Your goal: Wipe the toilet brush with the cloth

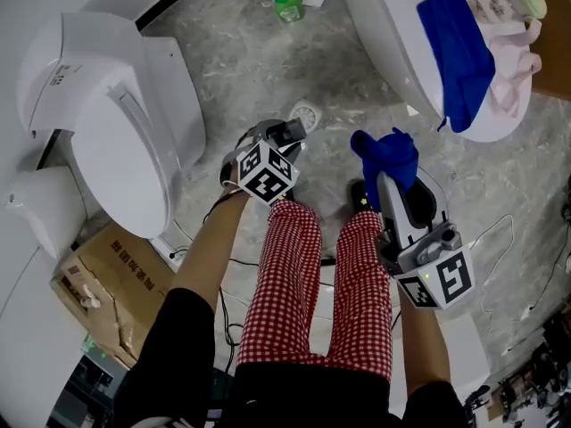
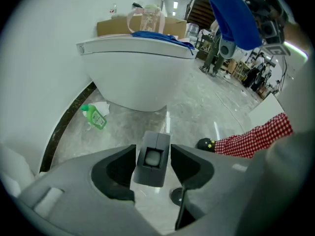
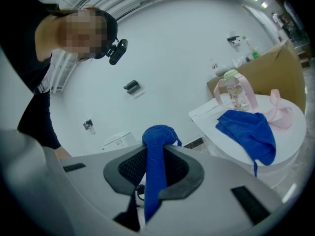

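Observation:
My left gripper is shut on the grey handle of the toilet brush, held upright over the marble floor. The brush's white round head shows just beyond the handle. In the left gripper view, the handle's grey top sits clamped between both jaws of the left gripper. My right gripper is shut on a blue cloth, to the right of the brush and apart from it. In the right gripper view, the blue cloth runs between the jaws of the right gripper and bunches above them.
A white toilet stands at the left, another toilet at the upper right with a second blue cloth and a pink-strapped bottle on it. A green bottle lies on the floor. A cardboard box is at lower left.

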### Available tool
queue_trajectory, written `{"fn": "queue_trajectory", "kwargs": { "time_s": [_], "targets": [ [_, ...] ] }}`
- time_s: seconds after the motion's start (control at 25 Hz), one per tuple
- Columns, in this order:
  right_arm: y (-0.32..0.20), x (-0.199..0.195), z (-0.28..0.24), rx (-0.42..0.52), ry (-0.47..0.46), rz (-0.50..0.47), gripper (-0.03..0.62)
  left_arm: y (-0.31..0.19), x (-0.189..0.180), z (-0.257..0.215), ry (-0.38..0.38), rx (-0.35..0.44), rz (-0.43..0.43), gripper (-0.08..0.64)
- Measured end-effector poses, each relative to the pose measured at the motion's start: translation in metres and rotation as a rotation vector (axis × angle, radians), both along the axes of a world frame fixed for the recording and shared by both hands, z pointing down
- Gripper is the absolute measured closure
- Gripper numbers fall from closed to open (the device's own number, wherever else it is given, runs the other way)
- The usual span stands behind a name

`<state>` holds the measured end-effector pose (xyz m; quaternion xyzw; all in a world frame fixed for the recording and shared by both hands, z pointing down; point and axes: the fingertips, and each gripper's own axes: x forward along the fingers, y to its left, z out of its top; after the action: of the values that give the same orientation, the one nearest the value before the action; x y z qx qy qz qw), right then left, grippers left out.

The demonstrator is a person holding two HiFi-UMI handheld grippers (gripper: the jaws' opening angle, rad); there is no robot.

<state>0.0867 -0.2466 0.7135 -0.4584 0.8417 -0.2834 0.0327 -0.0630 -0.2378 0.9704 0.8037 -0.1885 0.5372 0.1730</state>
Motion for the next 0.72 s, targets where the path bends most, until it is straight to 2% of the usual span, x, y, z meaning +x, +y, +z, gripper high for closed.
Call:
{"fn": "queue_trajectory", "kwargs": {
  "time_s": [0.24,0.48,0.72],
  "targets": [
    [0.001,0.008,0.006,-0.015,0.005,0.021,0.528,-0.002,0.006,0.011,-0.030,-0.025,0.062,0.354],
    [0.002,0.015,0.004,-0.010,0.004,0.028,0.528,0.001,0.004,0.023,-0.063,-0.071,0.070,0.354],
    [0.006,0.018,0.009,-0.020,-0.007,0.039,0.528,0.011,0.009,0.034,-0.089,-0.108,0.119,0.354]
  ]
}}
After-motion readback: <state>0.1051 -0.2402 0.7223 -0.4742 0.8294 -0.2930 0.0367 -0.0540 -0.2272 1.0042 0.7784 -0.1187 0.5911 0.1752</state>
